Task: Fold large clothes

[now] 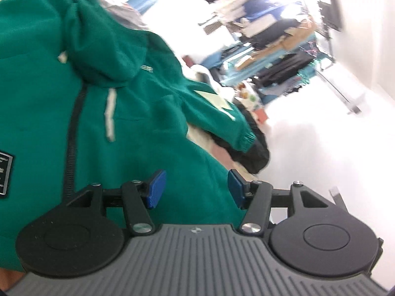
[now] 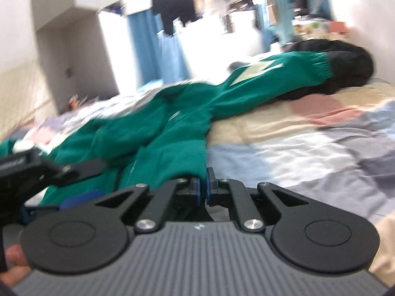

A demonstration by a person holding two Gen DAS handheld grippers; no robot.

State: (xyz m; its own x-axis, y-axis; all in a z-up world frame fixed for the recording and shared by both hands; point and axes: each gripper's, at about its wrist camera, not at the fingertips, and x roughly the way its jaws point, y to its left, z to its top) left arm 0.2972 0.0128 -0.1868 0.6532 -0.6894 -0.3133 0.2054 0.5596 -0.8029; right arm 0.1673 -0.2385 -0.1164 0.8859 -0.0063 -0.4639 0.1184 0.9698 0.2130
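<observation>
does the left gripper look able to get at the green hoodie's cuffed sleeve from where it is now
Probably yes. The left gripper has its jaws apart with nothing between the pads, and the green hoodie lies right ahead. Its cuffed sleeve stretches over a black garment with nothing lying on top.

No legible txt, labels blurred

Both fisheye views were bright and daylit, the light pouring from far beyond the jaws, where the background burned out to white glare. Motion blur smeared the room and the green hoodie point(image 1: 61, 103) ahead of the jaws; only the gripper bodies nearest the lens stayed sharp. Straight lines bowed toward the edges. Shadows were soft and faint.
</observation>
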